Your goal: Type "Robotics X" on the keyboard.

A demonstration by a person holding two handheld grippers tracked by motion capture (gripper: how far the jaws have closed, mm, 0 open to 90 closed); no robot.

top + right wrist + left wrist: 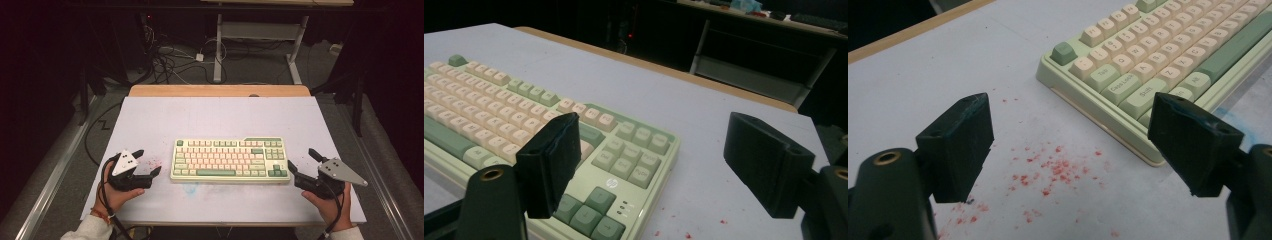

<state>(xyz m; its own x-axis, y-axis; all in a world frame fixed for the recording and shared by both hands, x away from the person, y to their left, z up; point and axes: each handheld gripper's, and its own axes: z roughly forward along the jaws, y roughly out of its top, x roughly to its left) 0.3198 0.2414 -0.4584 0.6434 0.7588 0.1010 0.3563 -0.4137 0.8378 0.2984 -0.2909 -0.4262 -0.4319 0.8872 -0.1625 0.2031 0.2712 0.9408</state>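
Observation:
A pale green keyboard [230,159] with cream and green keys lies flat in the middle of the white table. My left gripper [148,162] rests on the table just left of it, open, with nothing between its jaws. In the left gripper view the keyboard's left end [1128,85] sits just past the right jaw. My right gripper [303,160] stands open beside the keyboard's right end, empty. In the right gripper view its left jaw overlaps the keyboard's arrow-key corner [599,210].
Red specks [1053,170] stain the white table top [150,120] between my left jaws. A faint blue smear [192,188] lies in front of the keyboard. The table's wooden far edge [220,90] faces a dark floor with cables [170,60] and a desk frame [260,45].

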